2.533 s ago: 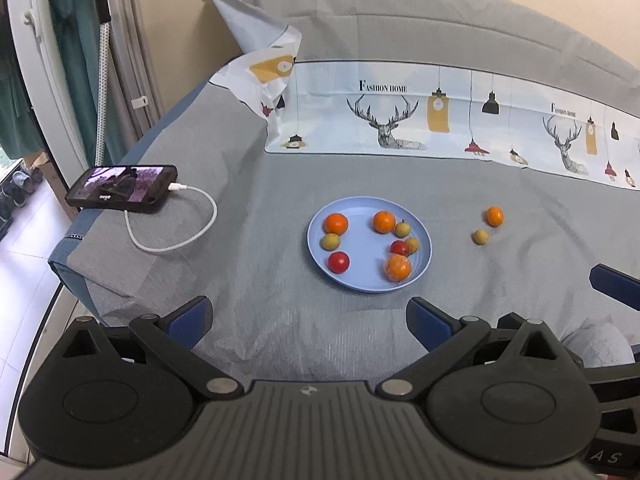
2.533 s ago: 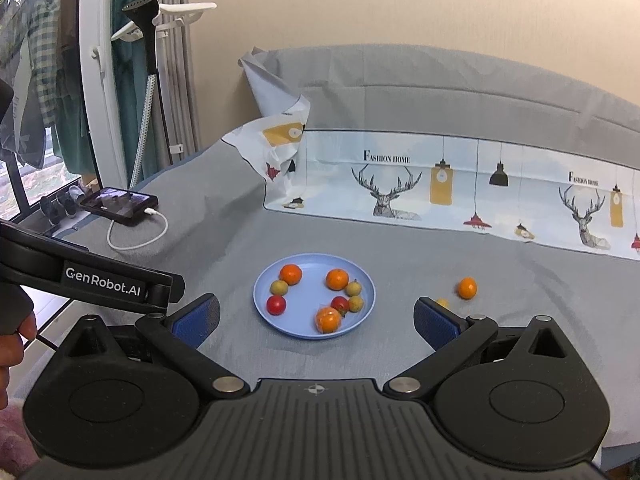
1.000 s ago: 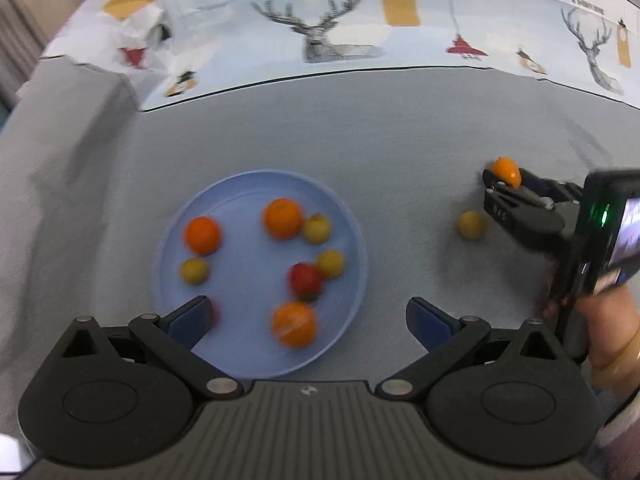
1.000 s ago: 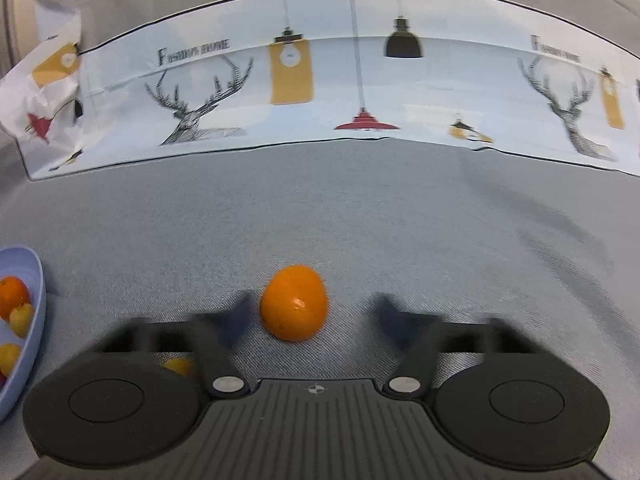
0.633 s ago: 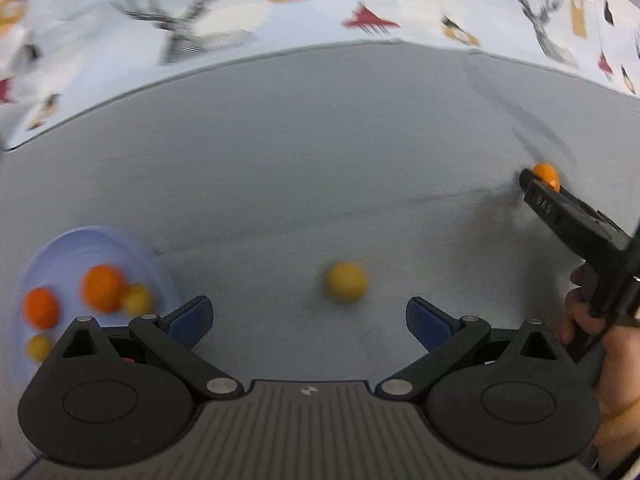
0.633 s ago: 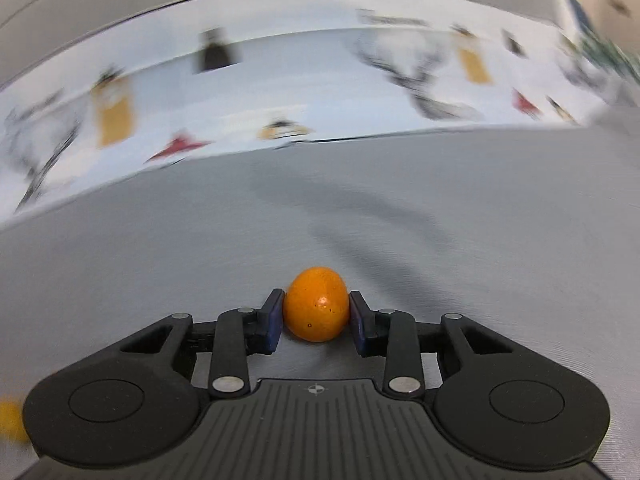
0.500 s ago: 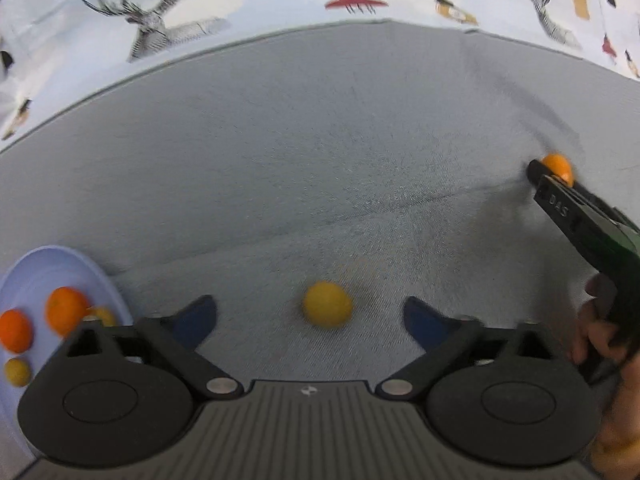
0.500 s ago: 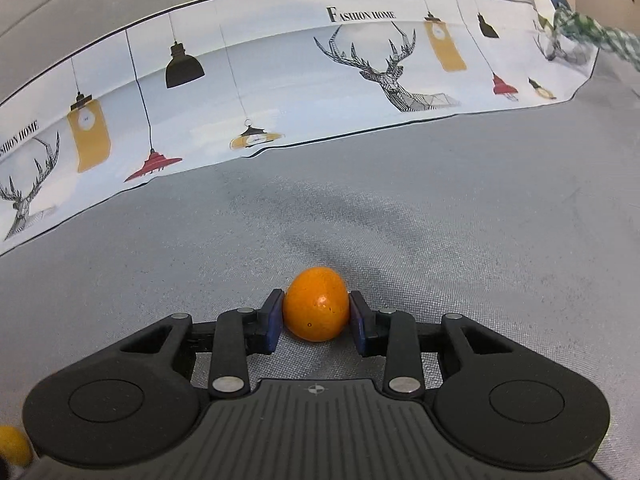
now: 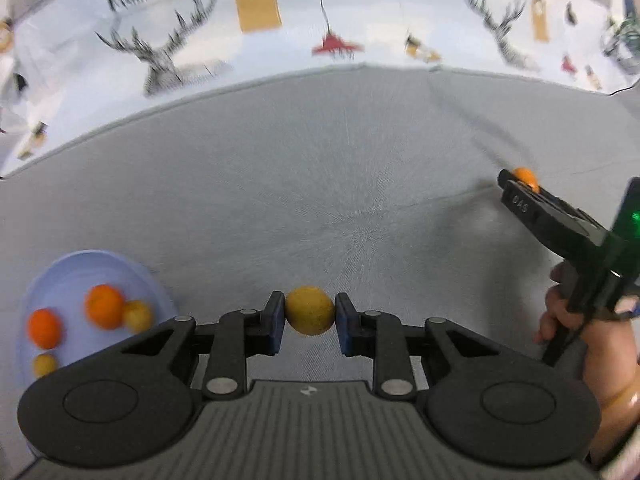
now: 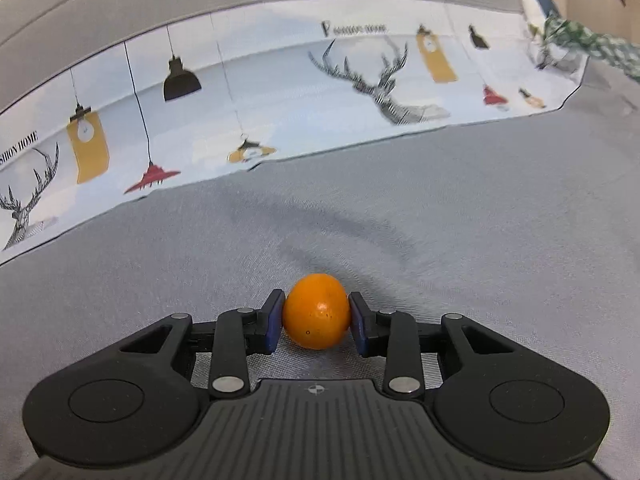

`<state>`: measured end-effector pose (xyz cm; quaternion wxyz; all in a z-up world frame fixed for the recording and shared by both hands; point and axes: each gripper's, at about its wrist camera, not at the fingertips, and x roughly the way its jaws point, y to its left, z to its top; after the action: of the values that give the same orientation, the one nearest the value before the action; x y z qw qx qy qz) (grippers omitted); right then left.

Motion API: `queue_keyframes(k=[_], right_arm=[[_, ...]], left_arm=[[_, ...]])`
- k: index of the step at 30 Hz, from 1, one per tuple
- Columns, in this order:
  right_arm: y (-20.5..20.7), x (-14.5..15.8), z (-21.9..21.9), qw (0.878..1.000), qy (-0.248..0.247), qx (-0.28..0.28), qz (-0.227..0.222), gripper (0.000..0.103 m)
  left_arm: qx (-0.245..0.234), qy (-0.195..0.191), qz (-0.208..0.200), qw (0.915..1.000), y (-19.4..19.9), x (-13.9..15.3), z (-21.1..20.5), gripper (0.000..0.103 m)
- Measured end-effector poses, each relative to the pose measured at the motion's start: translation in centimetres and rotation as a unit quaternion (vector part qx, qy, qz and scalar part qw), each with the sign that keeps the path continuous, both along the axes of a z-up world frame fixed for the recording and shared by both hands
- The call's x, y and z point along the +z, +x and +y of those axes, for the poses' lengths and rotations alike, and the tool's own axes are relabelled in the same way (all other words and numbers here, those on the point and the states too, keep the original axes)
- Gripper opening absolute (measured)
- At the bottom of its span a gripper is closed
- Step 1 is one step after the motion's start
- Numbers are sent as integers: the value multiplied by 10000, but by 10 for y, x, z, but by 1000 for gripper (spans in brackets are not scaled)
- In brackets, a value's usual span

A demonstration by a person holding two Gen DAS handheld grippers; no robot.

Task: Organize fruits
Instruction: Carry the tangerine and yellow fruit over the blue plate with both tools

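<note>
The left tool (image 9: 310, 317) is clamped on a yellow fruit (image 9: 309, 310) just right of the blue plate (image 9: 60, 276), while the right tool (image 10: 316, 316), angled down over the grey bed (image 10: 480, 220), pinches an orange (image 10: 316, 311).

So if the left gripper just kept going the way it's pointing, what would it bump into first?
Probably the grey cloth. The left gripper, shut on the yellow fruit, points steeply down; depth is unclear.
</note>
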<state>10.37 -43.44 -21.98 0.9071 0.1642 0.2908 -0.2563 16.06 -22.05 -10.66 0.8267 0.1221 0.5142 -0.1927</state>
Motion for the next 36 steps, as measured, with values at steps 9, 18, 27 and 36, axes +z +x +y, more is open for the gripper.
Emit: queue_keyframes(k=[9,18,27,36], right_arm=[[-118,108,101,9881,52,1383,-665,36],[-203,165,217,9428,1051,3118,-533,36],[-244,203,281,9264,420,3700,-549,36],[-256,213,292,9301,138,3628,-556,36]], left_arm=[[346,107,-320,9988,-91,72,112,30],[912,90,-780,9927,-183,106,219,30],[1364,-508,-1126,9829,-235,131,274,30],[1394,-811,-1273,9787,-248,140,288,30]])
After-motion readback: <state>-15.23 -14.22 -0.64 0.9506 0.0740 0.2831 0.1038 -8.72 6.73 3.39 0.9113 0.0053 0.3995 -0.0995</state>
